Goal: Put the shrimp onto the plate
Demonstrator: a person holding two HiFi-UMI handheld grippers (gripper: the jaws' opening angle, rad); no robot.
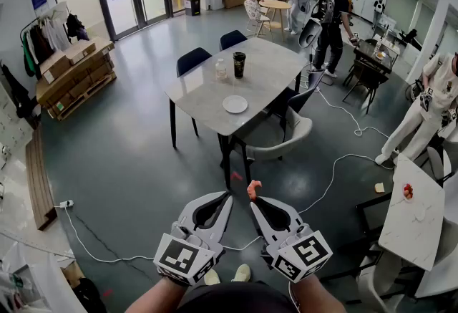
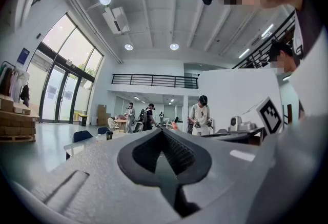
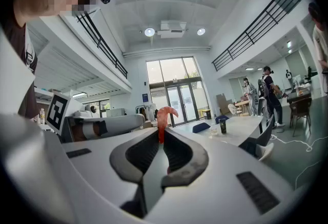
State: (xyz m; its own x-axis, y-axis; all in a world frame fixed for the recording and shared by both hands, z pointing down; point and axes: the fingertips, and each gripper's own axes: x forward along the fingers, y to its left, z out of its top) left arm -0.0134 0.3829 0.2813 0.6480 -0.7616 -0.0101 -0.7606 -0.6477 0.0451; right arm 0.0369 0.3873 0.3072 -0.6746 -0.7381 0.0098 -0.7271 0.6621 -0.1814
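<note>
An orange shrimp (image 1: 252, 190) (image 3: 164, 116) sticks up from the tips of my right gripper (image 1: 254, 198) (image 3: 162, 133), which is shut on it. My left gripper (image 1: 227, 195) (image 2: 163, 131) is beside it, shut with nothing between its jaws. Both are held low in front of the person, well short of the table. A small white plate (image 1: 235, 104) lies on the marble table (image 1: 215, 86) ahead, near its front edge. In the left gripper view the shrimp (image 2: 174, 125) peeks over the right gripper's tip.
A black cup (image 1: 239, 64) and a clear bottle (image 1: 220, 69) stand on the table behind the plate. Chairs (image 1: 275, 136) surround it. White cables (image 1: 336, 175) run over the floor. Another white table (image 1: 415, 215) is at the right. People (image 1: 333, 21) stand at the back.
</note>
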